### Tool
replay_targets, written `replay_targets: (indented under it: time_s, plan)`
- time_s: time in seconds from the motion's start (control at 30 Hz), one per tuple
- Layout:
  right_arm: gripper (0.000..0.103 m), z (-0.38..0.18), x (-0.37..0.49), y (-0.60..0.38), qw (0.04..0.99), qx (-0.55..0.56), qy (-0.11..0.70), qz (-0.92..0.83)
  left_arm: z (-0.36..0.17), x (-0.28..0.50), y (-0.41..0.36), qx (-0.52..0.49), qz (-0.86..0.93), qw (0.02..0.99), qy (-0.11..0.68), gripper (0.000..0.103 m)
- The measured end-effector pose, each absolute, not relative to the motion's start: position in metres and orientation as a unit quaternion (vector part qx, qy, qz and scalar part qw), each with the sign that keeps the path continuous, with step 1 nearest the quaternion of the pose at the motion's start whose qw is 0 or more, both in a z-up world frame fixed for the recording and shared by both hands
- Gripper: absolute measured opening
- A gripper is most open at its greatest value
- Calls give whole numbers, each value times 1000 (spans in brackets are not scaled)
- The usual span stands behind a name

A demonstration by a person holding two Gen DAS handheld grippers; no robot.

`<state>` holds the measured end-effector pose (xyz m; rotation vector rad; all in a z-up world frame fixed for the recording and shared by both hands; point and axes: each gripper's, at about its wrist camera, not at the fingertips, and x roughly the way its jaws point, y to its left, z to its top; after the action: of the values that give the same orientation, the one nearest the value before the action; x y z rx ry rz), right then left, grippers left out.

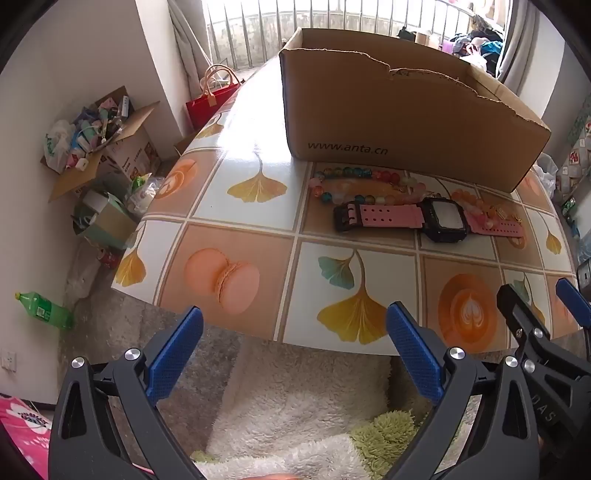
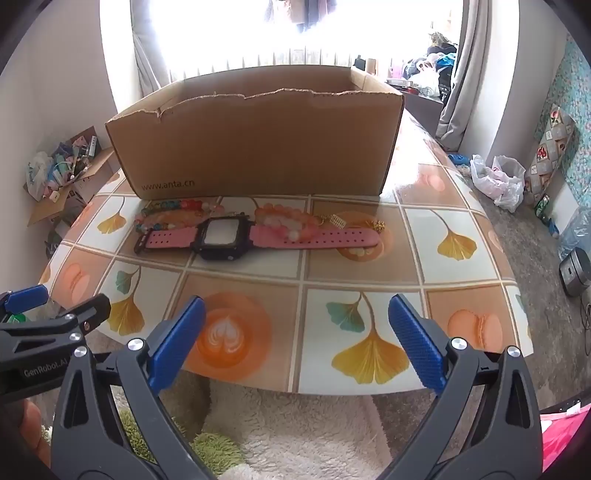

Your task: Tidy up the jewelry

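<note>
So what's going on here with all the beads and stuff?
A person is holding two tongs, the left tongs and the right tongs, both open and empty near the table's front edge. A pink watch, bead bracelets and small gold pieces lie in front of the cardboard box. Nothing has been picked up yet.

Bright window [image 2: 280,26] with railing [image 1: 251,33] far ahead, blown out. White wall [image 1: 92,59] left, curtains [image 2: 461,74] right. My surface [image 2: 369,266] has a tile-print cover; shaggy rug [image 1: 295,398] below, near.
</note>
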<state>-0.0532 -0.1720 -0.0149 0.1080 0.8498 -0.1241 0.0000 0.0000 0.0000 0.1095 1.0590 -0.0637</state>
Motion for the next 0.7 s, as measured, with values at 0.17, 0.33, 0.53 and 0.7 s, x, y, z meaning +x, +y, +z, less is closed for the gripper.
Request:
replay_targets:
  time_s: [0.17,0.33,0.53,0.7]
  plan:
    - [96,-1,-51,-181,905,76,413,-62,0,0,0,50,-32,862,504,96]
    - [96,0,-43,-184,891,94,442,-49,1,-1,0,49,-32,862,503,96]
    - [96,-14,-52,-170,881,82,464,-38,-1,0,0,55,-32,860,506,96]
    - [96,-17,-54,-166,880,79,466,-39,-2,-1,-1,53,-32,863,502,96]
